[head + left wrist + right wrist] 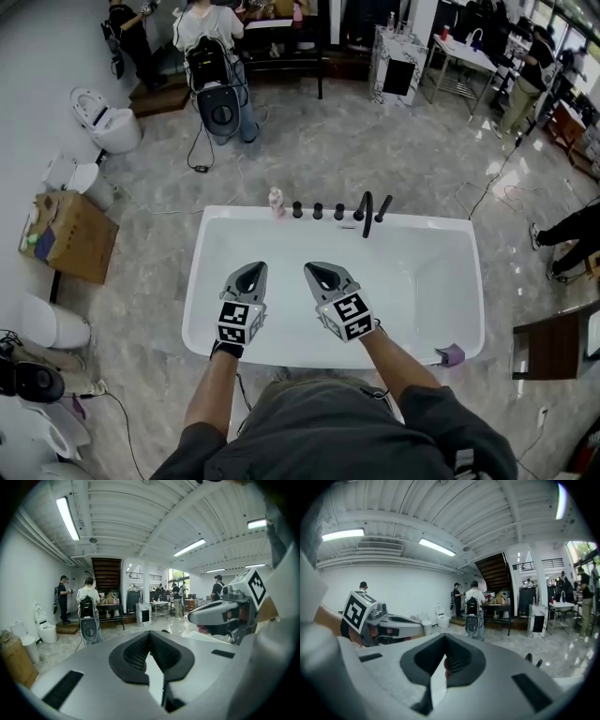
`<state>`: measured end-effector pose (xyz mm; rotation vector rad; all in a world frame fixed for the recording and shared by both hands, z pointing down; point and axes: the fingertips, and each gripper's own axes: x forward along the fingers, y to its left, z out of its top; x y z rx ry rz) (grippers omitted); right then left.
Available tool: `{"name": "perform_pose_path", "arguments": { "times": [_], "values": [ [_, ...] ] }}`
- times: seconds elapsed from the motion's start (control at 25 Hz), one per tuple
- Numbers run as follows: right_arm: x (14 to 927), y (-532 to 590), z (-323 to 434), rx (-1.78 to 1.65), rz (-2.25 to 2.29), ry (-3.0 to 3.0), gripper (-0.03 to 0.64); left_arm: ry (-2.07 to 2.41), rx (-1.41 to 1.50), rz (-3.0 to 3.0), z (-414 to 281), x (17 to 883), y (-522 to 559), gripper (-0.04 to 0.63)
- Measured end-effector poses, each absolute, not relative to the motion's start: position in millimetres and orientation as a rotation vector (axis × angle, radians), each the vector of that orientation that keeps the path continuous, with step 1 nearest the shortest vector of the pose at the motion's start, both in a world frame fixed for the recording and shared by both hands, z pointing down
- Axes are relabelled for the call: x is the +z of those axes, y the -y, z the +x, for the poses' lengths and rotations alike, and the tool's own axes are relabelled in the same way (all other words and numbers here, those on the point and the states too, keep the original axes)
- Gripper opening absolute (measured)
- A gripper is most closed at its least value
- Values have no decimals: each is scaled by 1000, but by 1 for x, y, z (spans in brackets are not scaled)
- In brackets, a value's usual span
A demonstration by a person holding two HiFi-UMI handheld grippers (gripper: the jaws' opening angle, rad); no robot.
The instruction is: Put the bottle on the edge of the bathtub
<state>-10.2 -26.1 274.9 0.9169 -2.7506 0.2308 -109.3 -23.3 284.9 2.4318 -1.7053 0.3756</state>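
Head view: left fingers (239, 284), right fingers (337, 281) closed, level above bathtub (422, 281).

There is one bathtub (422, 220), with one bottle (277, 202) and three knobs (318, 211) on its far edge and one purple cloth (451, 354) at its near right corner. There are two grippers: left gripper (251, 272), right gripper (317, 272).

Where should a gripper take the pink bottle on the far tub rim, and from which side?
The body at mid-height, below the top: the pink bottle stands upright and slim on the bathtub's far rim. Come level from the near side, across the tub. The black knobs stand to its right, so the left gripper, shut and empty, likely has the clearer line.
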Motion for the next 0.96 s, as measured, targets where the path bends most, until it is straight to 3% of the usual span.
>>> {"name": "perform_pose_path", "arguments": {
  "times": [0.96],
  "values": [
    [250, -8, -2, 146, 885, 2786, 0, 1695, 371, 2465, -89, 272, -8, 0]
  ]
}}
